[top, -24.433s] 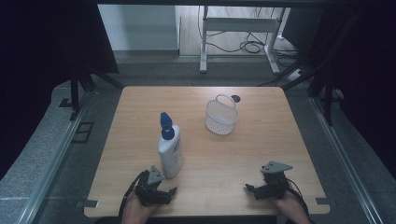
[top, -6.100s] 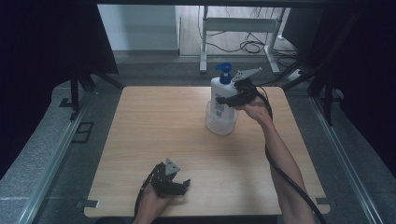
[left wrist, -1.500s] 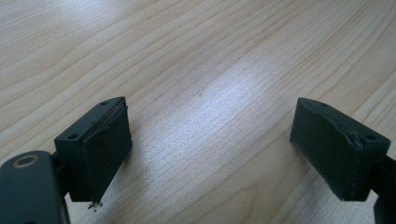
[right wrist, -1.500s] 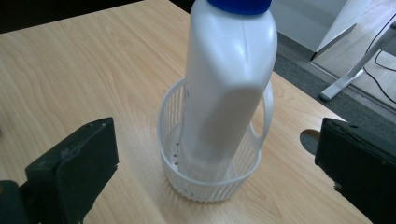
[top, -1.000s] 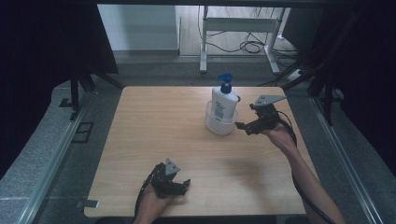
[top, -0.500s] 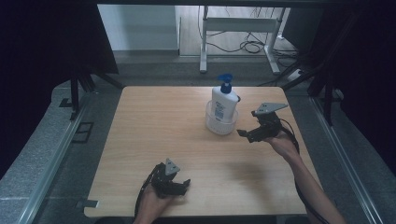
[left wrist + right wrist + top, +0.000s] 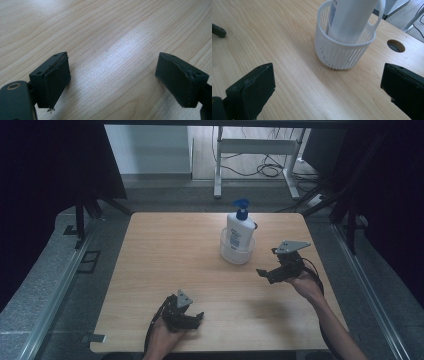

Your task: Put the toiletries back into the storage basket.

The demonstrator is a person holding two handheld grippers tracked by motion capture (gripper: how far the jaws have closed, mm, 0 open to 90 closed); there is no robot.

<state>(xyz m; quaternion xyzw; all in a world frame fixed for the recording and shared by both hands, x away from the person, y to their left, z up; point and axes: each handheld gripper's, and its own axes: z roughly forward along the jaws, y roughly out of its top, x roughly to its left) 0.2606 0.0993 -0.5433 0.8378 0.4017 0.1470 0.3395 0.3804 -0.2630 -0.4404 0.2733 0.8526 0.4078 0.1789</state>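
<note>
Right now my right gripper [image 7: 269,273] hangs above the wooden table [image 7: 165,260] with its jaws spread wide and empty, just beside the white slatted basket [image 7: 342,53] but apart from it. Inside that basket stands the white pump bottle [image 7: 239,231], upright, its blue pump head on top, toward the far side of the table. Near the table's edge closest to me, my left gripper [image 7: 192,320] rests low over bare wood, well apart from the basket, jaws likewise wide open, holding nothing.

Overhead forward-down view, two close claw cameras (shared table [image 7: 180,255])
</note>
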